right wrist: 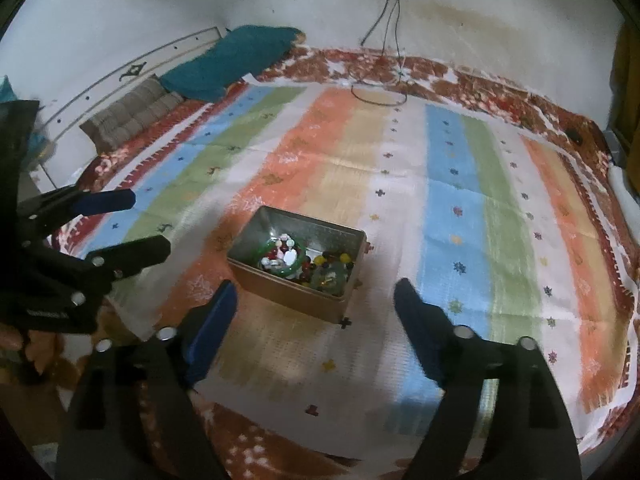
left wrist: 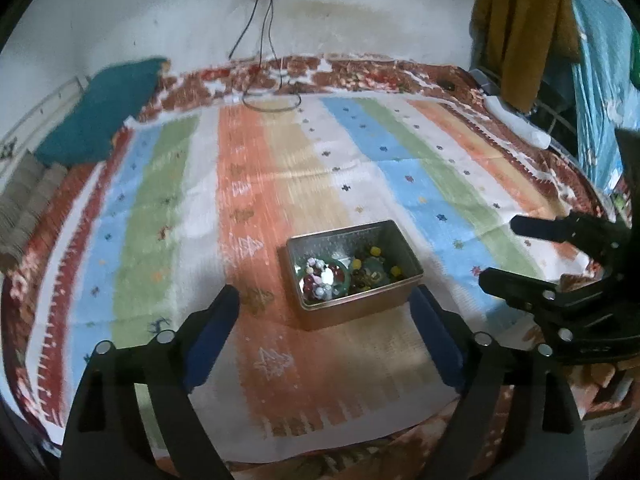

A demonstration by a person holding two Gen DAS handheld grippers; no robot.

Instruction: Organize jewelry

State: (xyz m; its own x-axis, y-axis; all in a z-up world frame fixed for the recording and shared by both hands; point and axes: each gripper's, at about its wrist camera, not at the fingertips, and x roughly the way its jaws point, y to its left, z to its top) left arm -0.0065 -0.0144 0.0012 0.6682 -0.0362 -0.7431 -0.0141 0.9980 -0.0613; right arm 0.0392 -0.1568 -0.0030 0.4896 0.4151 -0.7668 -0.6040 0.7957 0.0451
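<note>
Left gripper (left wrist: pixel 324 304) spread wide, grasping nothing, low in frame above striped cloth (left wrist: pixel 248 184). Right gripper (right wrist: pixel 316 300) likewise splayed and unloaded (also seen at right edge of left view). Metal tin (left wrist: pixel 352 272) sits on cloth at centre, just beyond both sets of fingertips. Inside: green bangle (right wrist: pixel 286 258) around beads, mixed jewelry (left wrist: pixel 372 270) beside it, probably more bangles; blur hides detail.

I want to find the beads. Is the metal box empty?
No, the box holds a pile of coloured beads and a green bangle, seen from the right wrist view.
</note>
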